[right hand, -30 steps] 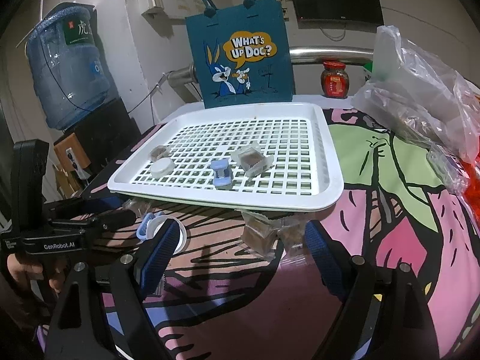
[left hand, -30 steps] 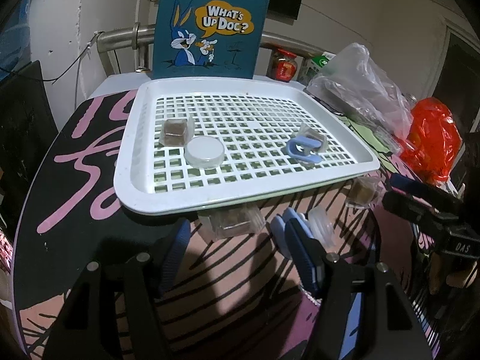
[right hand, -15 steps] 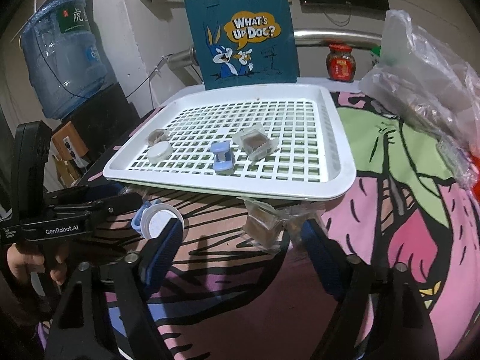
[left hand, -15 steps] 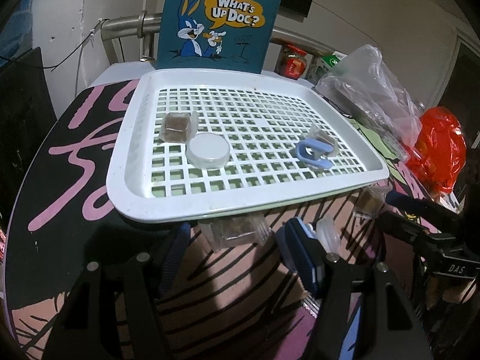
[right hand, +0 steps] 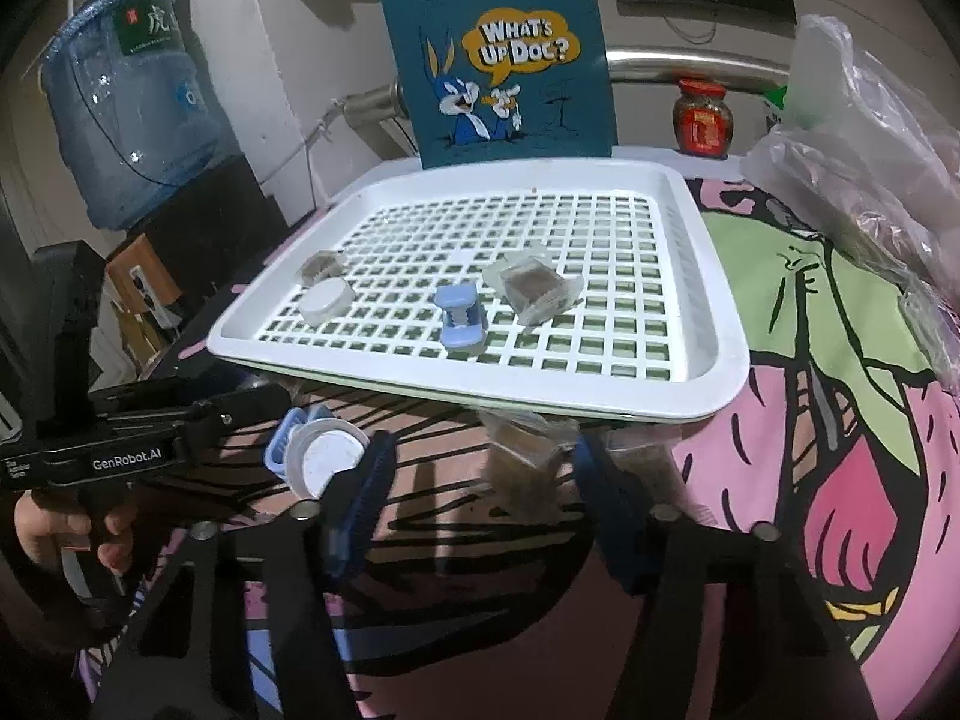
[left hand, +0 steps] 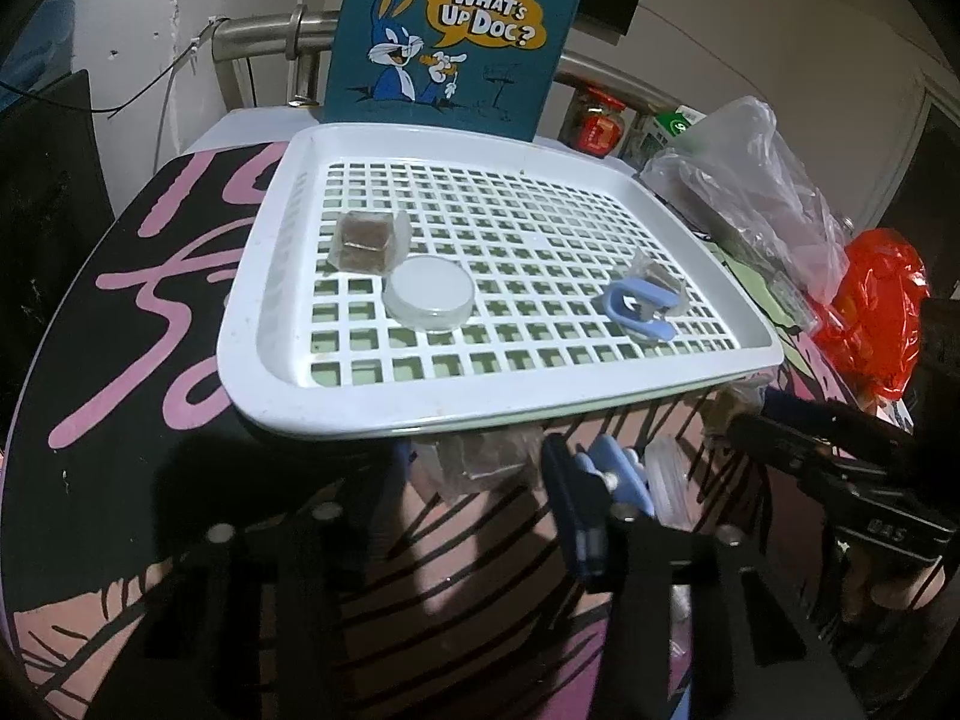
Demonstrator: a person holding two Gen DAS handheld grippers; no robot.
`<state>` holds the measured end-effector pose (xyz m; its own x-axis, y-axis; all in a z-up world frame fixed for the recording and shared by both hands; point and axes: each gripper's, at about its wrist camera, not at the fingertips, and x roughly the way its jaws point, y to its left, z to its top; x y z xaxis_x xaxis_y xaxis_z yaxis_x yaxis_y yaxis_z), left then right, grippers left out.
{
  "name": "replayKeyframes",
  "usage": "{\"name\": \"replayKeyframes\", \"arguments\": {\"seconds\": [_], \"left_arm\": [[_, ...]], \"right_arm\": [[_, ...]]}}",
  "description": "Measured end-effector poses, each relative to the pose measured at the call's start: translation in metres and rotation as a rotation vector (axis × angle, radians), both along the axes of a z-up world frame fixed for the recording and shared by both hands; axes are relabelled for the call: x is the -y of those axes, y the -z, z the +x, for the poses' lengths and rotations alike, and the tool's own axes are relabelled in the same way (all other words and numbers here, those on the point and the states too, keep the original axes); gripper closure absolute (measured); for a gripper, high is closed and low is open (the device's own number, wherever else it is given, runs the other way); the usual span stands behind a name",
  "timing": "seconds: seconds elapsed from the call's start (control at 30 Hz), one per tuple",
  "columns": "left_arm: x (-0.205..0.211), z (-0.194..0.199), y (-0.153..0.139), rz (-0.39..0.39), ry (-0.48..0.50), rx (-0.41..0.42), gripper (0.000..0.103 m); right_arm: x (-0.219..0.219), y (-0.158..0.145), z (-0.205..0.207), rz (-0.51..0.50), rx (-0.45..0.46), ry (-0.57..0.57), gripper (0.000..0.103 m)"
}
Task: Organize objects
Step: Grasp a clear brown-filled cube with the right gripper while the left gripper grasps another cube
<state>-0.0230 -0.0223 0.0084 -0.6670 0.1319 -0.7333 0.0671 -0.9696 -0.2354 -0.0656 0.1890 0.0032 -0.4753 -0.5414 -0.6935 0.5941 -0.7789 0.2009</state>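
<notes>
A white lattice tray (left hand: pixel 420 414) holds a boxed brown cube (left hand: pixel 363 240), a white round lid (left hand: pixel 429 294), a blue clip (left hand: pixel 636 306) and a second boxed cube (right hand: pixel 531 285). On the table in front of the tray lies a wrapped brown cube (left hand: pixel 486 462). My left gripper (left hand: pixel 474 480) straddles it, its jaws closing and its left finger blurred. A second blue clip (left hand: pixel 618 474) and round lid (right hand: pixel 330 462) lie right of that gripper. My right gripper (right hand: pixel 480 492) is closing around another wrapped cube (right hand: pixel 522 462), and its left pad stands apart from it.
A third wrapped cube (right hand: pixel 648 462) lies right of the right gripper. A teal cartoon bag (right hand: pixel 504 54) stands behind the tray. Clear plastic bags (right hand: pixel 870 162), a red bag (left hand: pixel 876 306) and a jar (right hand: pixel 702 120) crowd the right. A water bottle (right hand: pixel 126 108) stands at the left.
Both grippers' jaws have narrowed around the wrapped cubes in front of the tray. Both views have edged slightly closer to the tray's front rim.
</notes>
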Motion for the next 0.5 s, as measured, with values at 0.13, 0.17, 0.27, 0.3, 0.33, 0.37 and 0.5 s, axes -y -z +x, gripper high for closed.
{"name": "replayKeyframes", "arguments": {"seconds": [0.13, 0.17, 0.27, 0.3, 0.33, 0.37, 0.5], "left_arm": [[0.000, -0.001, 0.000, 0.006, 0.012, 0.001, 0.070], [0.000, -0.001, 0.001, 0.010, 0.016, 0.002, 0.071], [0.000, 0.000, 0.001, 0.011, 0.018, 0.002, 0.073], [0.000, 0.000, 0.000, 0.007, 0.020, 0.003, 0.074], [-0.001, 0.001, 0.000, 0.005, 0.021, 0.002, 0.074], [-0.001, 0.002, 0.000, 0.005, 0.023, 0.001, 0.074], [-0.001, 0.010, 0.000, 0.013, 0.032, -0.001, 0.075]], "right_arm": [[0.003, 0.010, -0.010, 0.024, 0.065, 0.013, 0.065], [0.001, 0.011, -0.012, 0.016, 0.077, 0.018, 0.076], [-0.003, 0.012, -0.015, -0.009, 0.095, 0.027, 0.077], [-0.005, 0.012, -0.015, -0.015, 0.095, 0.028, 0.077], [-0.005, 0.011, -0.014, -0.019, 0.092, 0.028, 0.078], [-0.006, 0.010, -0.012, -0.030, 0.085, 0.020, 0.078], [-0.004, 0.004, -0.002, -0.044, 0.051, -0.006, 0.078]]}}
